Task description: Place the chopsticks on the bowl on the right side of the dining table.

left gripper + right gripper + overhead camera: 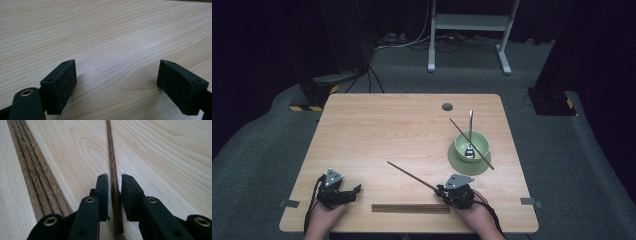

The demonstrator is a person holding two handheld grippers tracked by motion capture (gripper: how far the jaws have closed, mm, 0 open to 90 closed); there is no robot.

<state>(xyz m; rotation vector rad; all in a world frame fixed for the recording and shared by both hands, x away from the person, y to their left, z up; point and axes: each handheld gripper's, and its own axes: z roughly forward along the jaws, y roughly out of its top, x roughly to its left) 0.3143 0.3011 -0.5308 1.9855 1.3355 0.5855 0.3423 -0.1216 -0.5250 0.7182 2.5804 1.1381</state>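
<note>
The right tool (114,183) has its jaws nearly together around a chopstick (412,175) lying on the worktop (377,130), down-left of the green bowl (471,145). The pickup step is on; next it needs firm clamping, then lifting toward the bowl. The left tool (116,82) rests spread apart, empty.

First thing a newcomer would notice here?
The right gripper, near the table's front edge, with a dark wooden chopstick running between its nearly closed jaws. At the right sits a green bowl on a saucer, a second chopstick across its rim. The left gripper rests open, empty.
</note>
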